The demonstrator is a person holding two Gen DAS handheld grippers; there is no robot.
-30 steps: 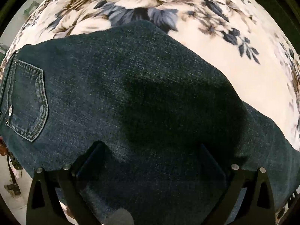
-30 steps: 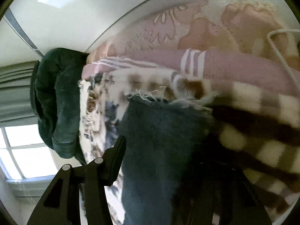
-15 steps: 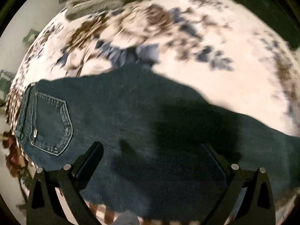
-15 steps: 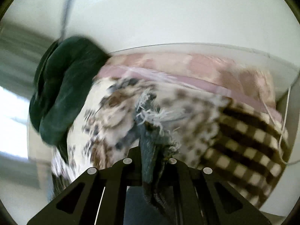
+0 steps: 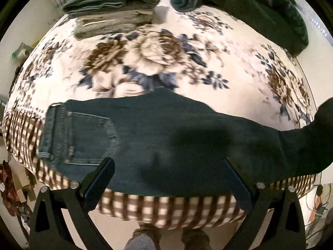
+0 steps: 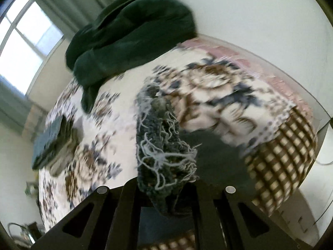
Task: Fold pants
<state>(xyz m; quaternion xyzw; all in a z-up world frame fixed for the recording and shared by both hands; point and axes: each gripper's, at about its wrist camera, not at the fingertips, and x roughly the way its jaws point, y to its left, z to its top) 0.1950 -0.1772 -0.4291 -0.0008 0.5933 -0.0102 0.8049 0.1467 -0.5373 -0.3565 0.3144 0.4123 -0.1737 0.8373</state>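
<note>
Dark blue jeans (image 5: 166,141) lie flat across the near edge of the floral bed, waistband and back pocket (image 5: 83,139) at the left, legs running right and lifting off at the far right. My left gripper (image 5: 166,179) is open and empty, held above the jeans' near edge. My right gripper (image 6: 164,193) is shut on the frayed leg hems (image 6: 162,145) and holds them raised above the bed.
A stack of folded clothes (image 5: 112,6) sits at the bed's far left, also in the right wrist view (image 6: 54,145). A dark green blanket (image 5: 260,6) lies bunched at the far right corner (image 6: 129,35). The checked bed skirt (image 5: 166,210) hangs below the near edge.
My left gripper has pulled up and back from the jeans, so more of the bed shows. My right gripper closed on the leg hems and lifted them off the bed.
</note>
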